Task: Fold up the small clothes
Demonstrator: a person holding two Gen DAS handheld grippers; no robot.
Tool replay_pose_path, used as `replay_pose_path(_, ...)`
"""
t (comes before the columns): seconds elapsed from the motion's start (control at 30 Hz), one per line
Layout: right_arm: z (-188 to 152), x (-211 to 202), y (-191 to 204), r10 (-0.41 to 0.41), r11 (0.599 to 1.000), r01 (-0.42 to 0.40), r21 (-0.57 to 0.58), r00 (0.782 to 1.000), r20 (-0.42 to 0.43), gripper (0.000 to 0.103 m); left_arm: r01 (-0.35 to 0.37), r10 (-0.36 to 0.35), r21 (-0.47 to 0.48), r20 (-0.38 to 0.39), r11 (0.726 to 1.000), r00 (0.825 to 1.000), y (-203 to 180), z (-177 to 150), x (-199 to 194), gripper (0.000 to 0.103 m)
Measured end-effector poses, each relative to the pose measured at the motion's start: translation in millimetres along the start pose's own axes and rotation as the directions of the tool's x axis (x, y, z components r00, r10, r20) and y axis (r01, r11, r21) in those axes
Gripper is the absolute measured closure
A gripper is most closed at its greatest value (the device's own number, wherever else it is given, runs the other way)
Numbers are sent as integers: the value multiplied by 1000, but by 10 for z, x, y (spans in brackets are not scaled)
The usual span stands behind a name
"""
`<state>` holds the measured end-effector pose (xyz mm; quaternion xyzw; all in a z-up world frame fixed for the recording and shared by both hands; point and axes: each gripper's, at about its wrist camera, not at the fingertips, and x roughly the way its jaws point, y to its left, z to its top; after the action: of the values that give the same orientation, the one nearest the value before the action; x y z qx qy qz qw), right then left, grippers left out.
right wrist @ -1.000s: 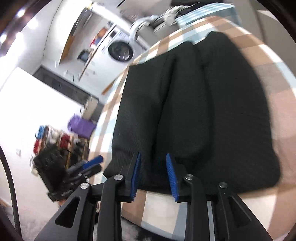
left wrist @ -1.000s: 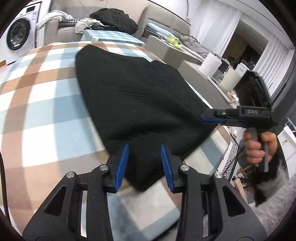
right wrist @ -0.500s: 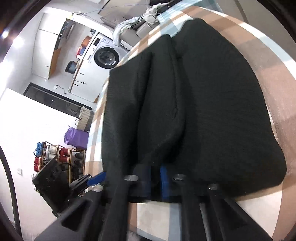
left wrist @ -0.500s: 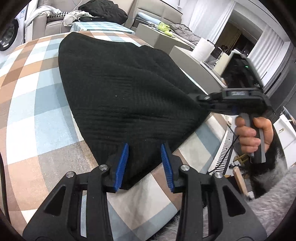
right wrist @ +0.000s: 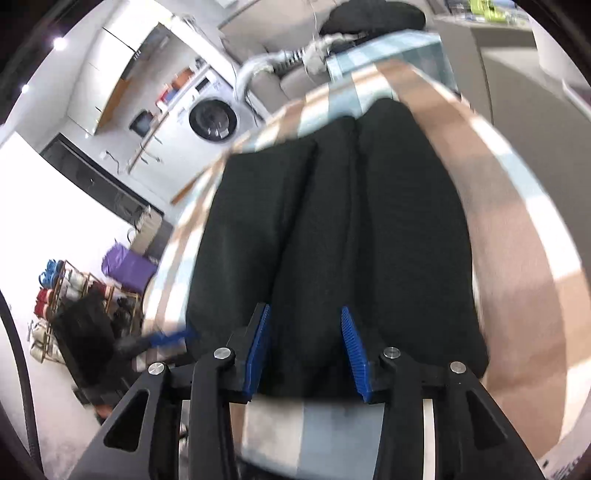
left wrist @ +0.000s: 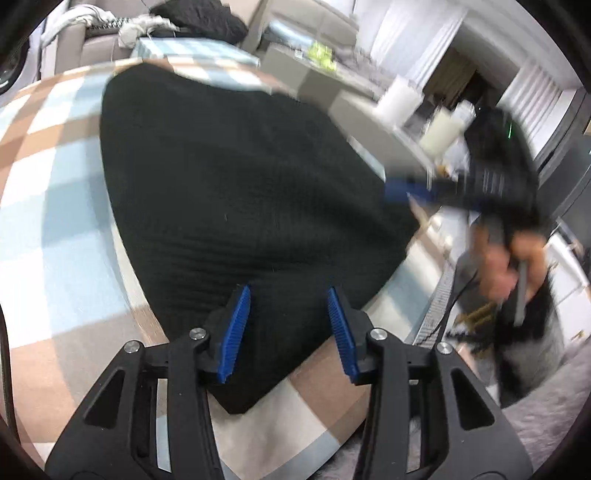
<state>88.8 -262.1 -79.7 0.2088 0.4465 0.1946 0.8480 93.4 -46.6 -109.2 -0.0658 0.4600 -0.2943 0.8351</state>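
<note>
A black knitted garment (left wrist: 240,184) lies folded lengthwise on the checked tablecloth (left wrist: 55,221). My left gripper (left wrist: 288,321) hangs over its near corner. The jaws are opening, and the cloth lies between the blue pads (left wrist: 236,328) without being pressed. In the right wrist view the garment (right wrist: 332,240) shows two long folds. My right gripper (right wrist: 304,343) stands over its near edge, also opening, with cloth between the pads but not gripped. A hand (left wrist: 495,266) holds the blurred right gripper (left wrist: 400,192) at the garment's right edge. The left gripper (right wrist: 173,336) shows blurred at the left.
The table's edge (right wrist: 517,277) curves round on the right. A sofa (left wrist: 92,48) with heaped clothes (left wrist: 199,18) stands behind. A washing machine (right wrist: 212,120), purple bag (right wrist: 125,266) and shoe rack (right wrist: 59,291) stand off to the left. Paper rolls (left wrist: 399,98) stand on a side unit.
The right gripper closed on the garment's near edge half a second ago and has since opened. The left jaws have widened a little over the near corner.
</note>
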Motion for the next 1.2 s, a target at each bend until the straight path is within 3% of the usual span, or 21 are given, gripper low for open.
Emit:
replay_pose_path(0.1,279,172,93,7,1000,-6,-29,1000,26,62,-5,5,40,-3,999,1000,-68,-47,-41,62)
replay_pose_path(0.17,450,412,148,11,999,-12,-42,1000,-6,61,-6,5,36,11,999,1000,-53,-49,-118,61)
replay_pose_path(0.33,885,1073,95,-11,1000,8,-29,994,-108,61,-66,67,-28,61,997,996,122,-43,-333,60)
replay_pose_path(0.4,1043,1246,117,-16,999,13,-33,996,-91,62,-82,87,-61,82,995,993,201,-34,-408,60)
replay_pose_path(0.43,1099,1290,145,-30,999,26,-43,996,-90,73,-88,95,-78,92,993,991,246,-43,-460,60)
replay_pose_path(0.47,1151,1322,206,-53,996,46,-75,993,-101,97,-90,99,-90,102,992,990,259,-47,-485,60)
replay_pose_path(0.53,1217,1232,357,-50,988,42,-150,997,-52,97,-95,109,-114,120,989,987,335,-20,-565,60)
replay_pose_path(0.6,1270,1014,566,-68,964,77,-255,997,43,97,-101,117,-119,130,988,985,386,5,-620,60)
replay_pose_path(0.67,1334,899,657,-105,943,124,-309,991,80,97,-109,125,-115,138,987,983,406,53,-636,59)
replay_pose_path(0.73,1370,984,625,-192,922,205,-327,979,73,96,-116,134,-125,149,985,980,427,100,-604,57)
replay_pose_path(0.8,1384,1152,467,-222,931,215,-296,975,13,94,-109,130,-146,135,983,982,460,106,-534,57)
replay_pose_path(0.9,1265,1287,230,-191,961,163,-223,976,-109,86,-114,131,-159,106,981,986,459,126,-426,57)
replay_pose_path(0.93,1199,1281,193,-167,969,138,-206,977,-131,79,-112,128,-156,101,981,987,440,124,-398,57)
replay_pose_path(1.03,833,1147,64,-29,992,5,-123,980,-196,65,-101,115,-142,88,985,989,377,100,-341,56)
replay_pose_path(1.1,521,1010,42,85,991,-106,-82,970,-226,65,-102,113,-136,79,985,990,338,82,-317,56)
replay_pose_path(1.13,384,939,54,105,989,-127,-79,966,-238,65,-104,114,-132,76,986,991,320,76,-308,56)
replay_pose_path(1.2,208,869,124,86,986,-113,-118,974,-211,76,-99,109,-125,76,987,991,301,83,-308,56)
